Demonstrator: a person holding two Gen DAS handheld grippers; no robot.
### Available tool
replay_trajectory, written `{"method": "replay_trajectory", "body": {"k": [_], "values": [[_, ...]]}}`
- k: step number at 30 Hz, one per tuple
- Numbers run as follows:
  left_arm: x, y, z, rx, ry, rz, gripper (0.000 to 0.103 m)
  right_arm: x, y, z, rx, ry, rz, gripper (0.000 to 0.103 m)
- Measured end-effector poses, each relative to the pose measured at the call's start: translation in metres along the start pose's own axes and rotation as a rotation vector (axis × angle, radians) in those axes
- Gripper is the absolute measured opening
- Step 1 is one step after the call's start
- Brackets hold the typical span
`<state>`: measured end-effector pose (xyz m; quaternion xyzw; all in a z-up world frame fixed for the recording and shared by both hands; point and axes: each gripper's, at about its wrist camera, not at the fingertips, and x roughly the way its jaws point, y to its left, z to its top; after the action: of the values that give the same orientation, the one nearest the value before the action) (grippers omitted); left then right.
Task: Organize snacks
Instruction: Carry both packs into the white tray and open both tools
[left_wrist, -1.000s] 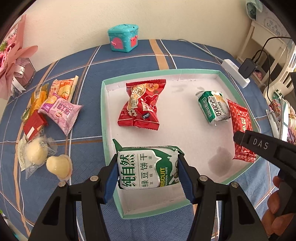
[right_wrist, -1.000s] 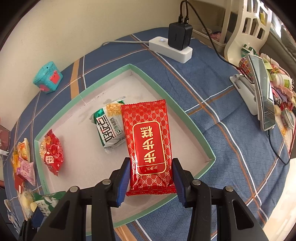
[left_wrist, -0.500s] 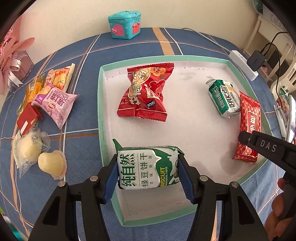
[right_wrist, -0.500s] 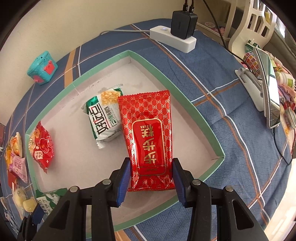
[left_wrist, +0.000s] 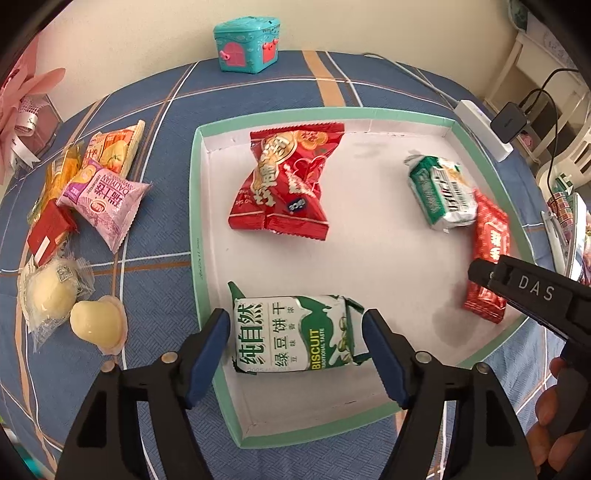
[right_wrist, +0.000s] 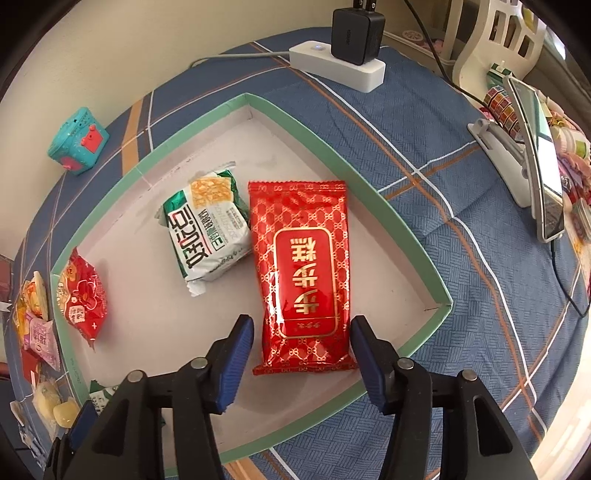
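My left gripper jaws are opening around the green-and-white biscuit packet at lower centre of the green-rimmed white cardboard tray — my right gripper jaws are opening off the red-and-gold foil packet, also lying in the tray.

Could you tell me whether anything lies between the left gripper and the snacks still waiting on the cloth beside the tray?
Only the tray's green rim. The left gripper is opening over the green biscuit pack inside the tray; the jelly cup and pink packet lie just beyond that rim, uncovered.
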<state>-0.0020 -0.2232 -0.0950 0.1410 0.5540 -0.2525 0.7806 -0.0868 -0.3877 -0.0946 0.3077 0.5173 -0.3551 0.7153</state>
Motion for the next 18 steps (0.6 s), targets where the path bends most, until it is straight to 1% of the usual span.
{"method": "replay_trajectory", "body": {"k": [1, 2, 3, 4, 7, 11, 13, 18], "values": [[-0.003, -0.001, 0.001, 0.005, -0.007, -0.003, 0.076, -0.002, 0.001, 0.0, -0.004, -0.008, 0.0, 0.063], [-0.006, -0.002, 0.002, 0.009, -0.016, -0.007, 0.077, -0.005, 0.001, 0.001, -0.007, -0.016, 0.001, 0.065], [-0.009, -0.004, 0.002, 0.011, -0.026, -0.013, 0.081, -0.009, 0.002, 0.001, -0.009, -0.025, 0.002, 0.065], [-0.012, -0.004, 0.003, 0.012, -0.034, -0.02, 0.082, -0.013, 0.002, 0.001, -0.013, -0.035, 0.005, 0.065], [-0.023, -0.003, 0.005, 0.004, -0.053, -0.035, 0.083, -0.025, 0.004, 0.002, -0.021, -0.069, 0.01, 0.066], [-0.035, 0.006, 0.01, -0.034, -0.074, -0.049, 0.083, -0.04, 0.004, 0.003, -0.029, -0.106, 0.017, 0.066], [-0.04, 0.015, 0.011, -0.064, -0.084, -0.04, 0.083, -0.046, 0.004, 0.004, -0.034, -0.118, 0.019, 0.066], [-0.046, 0.049, 0.012, -0.186, -0.1, 0.025, 0.083, -0.049, 0.007, 0.002, -0.053, -0.117, 0.023, 0.066]]}}
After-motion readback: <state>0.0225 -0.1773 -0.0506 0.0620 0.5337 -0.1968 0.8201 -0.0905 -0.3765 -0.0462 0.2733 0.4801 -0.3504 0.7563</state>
